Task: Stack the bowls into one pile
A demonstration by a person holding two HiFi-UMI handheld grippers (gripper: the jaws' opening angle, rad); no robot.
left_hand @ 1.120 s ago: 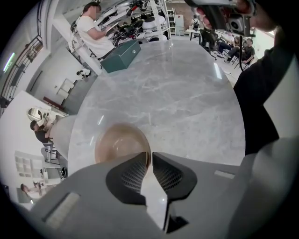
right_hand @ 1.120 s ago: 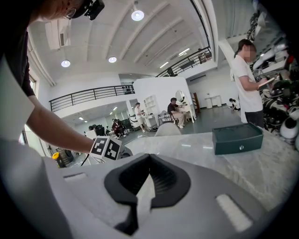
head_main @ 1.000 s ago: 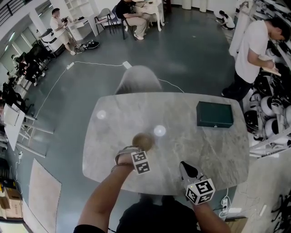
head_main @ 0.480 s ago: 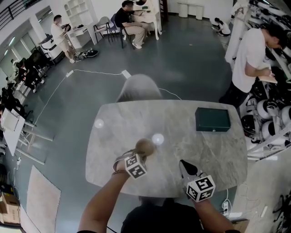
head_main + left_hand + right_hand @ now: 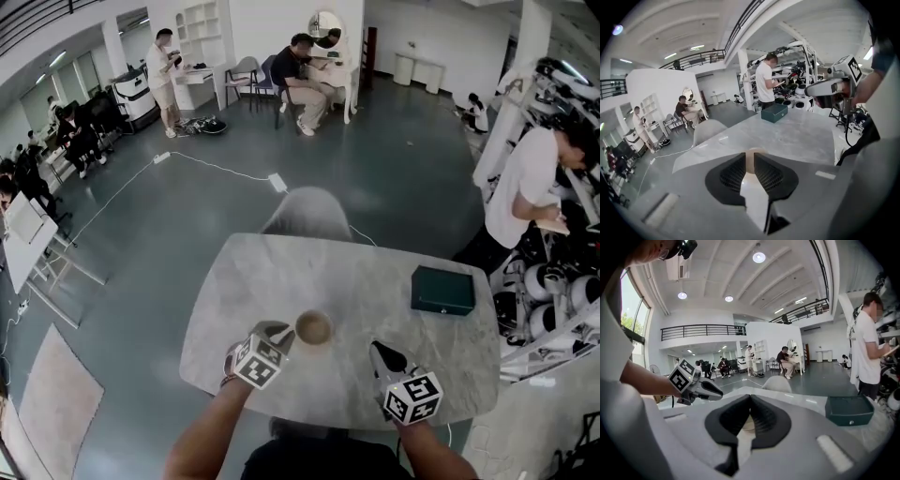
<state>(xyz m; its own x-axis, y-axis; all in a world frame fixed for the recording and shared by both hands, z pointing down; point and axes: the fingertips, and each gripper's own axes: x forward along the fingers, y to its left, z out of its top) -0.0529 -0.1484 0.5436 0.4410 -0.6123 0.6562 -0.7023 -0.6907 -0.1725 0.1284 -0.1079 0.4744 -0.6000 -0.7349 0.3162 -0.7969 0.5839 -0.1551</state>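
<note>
The bowl point(image 5: 313, 328) sits mouth up on the marble table point(image 5: 281, 272), a little toward 6 o'clock from its middle and round, so it has no long axis to line up with. Whether it is one bowl or several already nested cannot be told from above.

The left gripper point(image 5: 277, 330) is the nearer tool. It meets the bowl's rim at the bowl's 9 o'clock side, and in the left gripper view the jaws stand a narrow slot apart with the tan rim between them, so it appears to be pinching the bowl rather than resting beside it.

The right gripper point(image 5: 380, 349) lies near but apart, with the bowl at about its 10 o'clock. Its jaws are closed on nothing — the tips meet and the bowl only shows beyond them.

No other loose bowl is in sight; a green box point(image 5: 442, 291) lies well apart toward 2 o'clock. The coming move likely belongs to the left gripper — a release and a pull back toward 8 o'clock, clear of the rim.
</note>
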